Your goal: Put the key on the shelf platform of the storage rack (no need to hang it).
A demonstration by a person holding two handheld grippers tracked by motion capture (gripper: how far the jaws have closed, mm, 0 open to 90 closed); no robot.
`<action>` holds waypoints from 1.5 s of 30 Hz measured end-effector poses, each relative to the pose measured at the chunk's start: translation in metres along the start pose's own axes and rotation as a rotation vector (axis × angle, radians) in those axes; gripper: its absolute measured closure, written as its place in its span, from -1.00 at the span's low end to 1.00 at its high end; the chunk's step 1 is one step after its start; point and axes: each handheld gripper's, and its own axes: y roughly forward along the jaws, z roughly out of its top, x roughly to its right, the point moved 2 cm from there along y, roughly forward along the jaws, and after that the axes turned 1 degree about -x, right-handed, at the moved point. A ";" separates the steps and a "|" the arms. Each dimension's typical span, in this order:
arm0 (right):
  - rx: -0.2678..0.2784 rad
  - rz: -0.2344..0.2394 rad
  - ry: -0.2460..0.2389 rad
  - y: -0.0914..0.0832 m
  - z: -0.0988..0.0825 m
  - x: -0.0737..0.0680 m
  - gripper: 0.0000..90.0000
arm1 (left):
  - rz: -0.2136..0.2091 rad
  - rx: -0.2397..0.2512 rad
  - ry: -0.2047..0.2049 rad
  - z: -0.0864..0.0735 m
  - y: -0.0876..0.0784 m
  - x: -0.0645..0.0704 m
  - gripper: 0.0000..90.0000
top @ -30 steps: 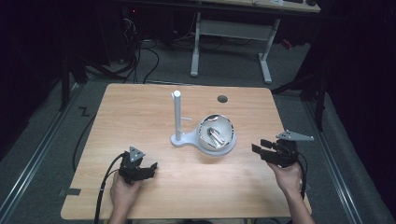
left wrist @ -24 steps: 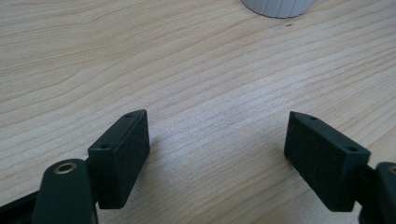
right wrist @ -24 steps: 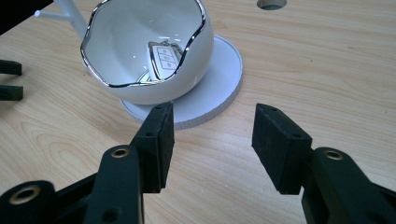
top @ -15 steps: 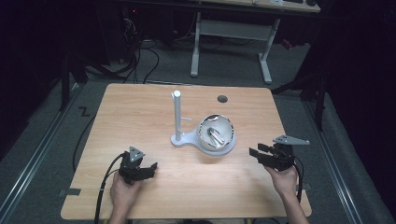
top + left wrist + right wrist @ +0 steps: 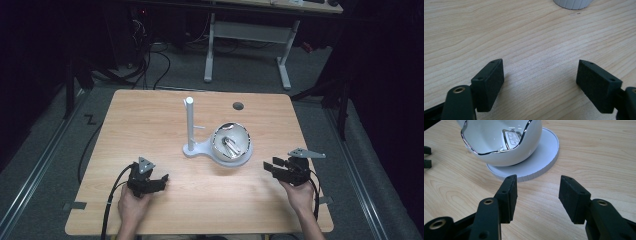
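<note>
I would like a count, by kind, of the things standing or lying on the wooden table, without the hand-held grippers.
White stand with upright post: 1
White bowl with chrome rim: 1
Car key, lying in the bowl: 1
Total: 3

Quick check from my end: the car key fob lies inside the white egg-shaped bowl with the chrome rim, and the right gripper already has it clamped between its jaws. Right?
Not quite. The car key fob does lie inside the white egg-shaped bowl with the chrome rim, but the right gripper has nothing clamped: the right gripper view shows bare wooden table between its jaws, short of the bowl.
</note>
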 end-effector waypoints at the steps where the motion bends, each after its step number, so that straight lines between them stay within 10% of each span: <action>1: 0.000 -0.001 0.003 0.001 -0.001 0.000 0.10 | 0.000 0.000 -0.001 0.000 0.000 0.000 -0.50; 22: -0.046 -0.058 -0.011 0.030 -0.025 0.002 0.09 | 0.000 0.000 -0.001 0.000 0.000 0.000 -0.50; 38: -0.072 -0.171 -0.145 0.048 -0.043 -0.013 -0.04 | 0.002 0.000 0.001 0.000 0.000 0.000 -0.50; 45: -0.074 -0.171 -0.129 0.048 -0.042 -0.011 -0.09 | 0.003 0.001 0.001 0.000 0.000 0.000 -0.50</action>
